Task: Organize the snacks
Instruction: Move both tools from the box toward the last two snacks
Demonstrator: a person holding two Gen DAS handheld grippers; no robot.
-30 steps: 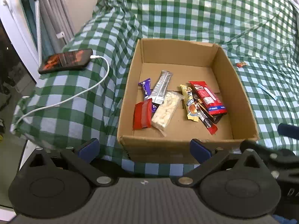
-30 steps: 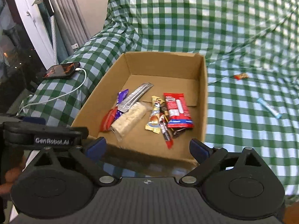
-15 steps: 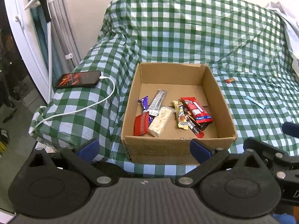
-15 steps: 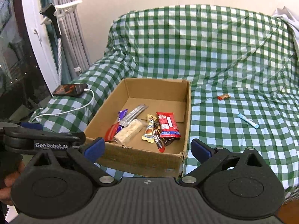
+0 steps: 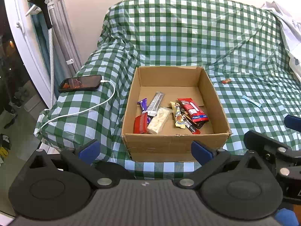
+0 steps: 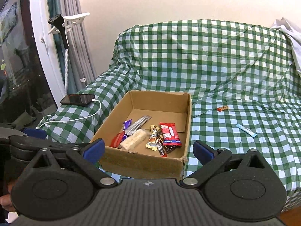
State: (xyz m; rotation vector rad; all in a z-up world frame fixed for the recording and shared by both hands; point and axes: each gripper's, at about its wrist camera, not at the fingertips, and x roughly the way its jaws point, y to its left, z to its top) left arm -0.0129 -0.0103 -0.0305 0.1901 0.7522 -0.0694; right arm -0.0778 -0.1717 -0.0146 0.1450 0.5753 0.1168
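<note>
An open cardboard box (image 5: pixel 175 146) (image 6: pixel 143 163) sits on the green checked sofa cover and holds several snack packets, among them a red packet (image 5: pixel 192 109) (image 6: pixel 170 136), a white bar (image 5: pixel 159 120) and a silver bar (image 5: pixel 155 103). Two snacks lie loose on the cover to the right: a small red one (image 5: pixel 226 80) (image 6: pixel 223 108) and a light blue stick (image 5: pixel 251 100) (image 6: pixel 246 130). My left gripper (image 5: pixel 144 148) is open and empty, held back in front of the box. My right gripper (image 6: pixel 148 148) is open and empty, also in front of the box.
A phone (image 5: pixel 80 82) (image 6: pixel 78 99) on a white charging cable (image 5: pixel 90 107) lies on the sofa arm at the left. A window frame, curtain and a hanging steamer head (image 6: pixel 60 30) stand further left. White cloth (image 5: pixel 289 30) lies at the sofa's right end.
Both grippers have pulled back and up from the box, so more of the sofa and the wall shows. Both stay open and empty. The snacks have not moved.
</note>
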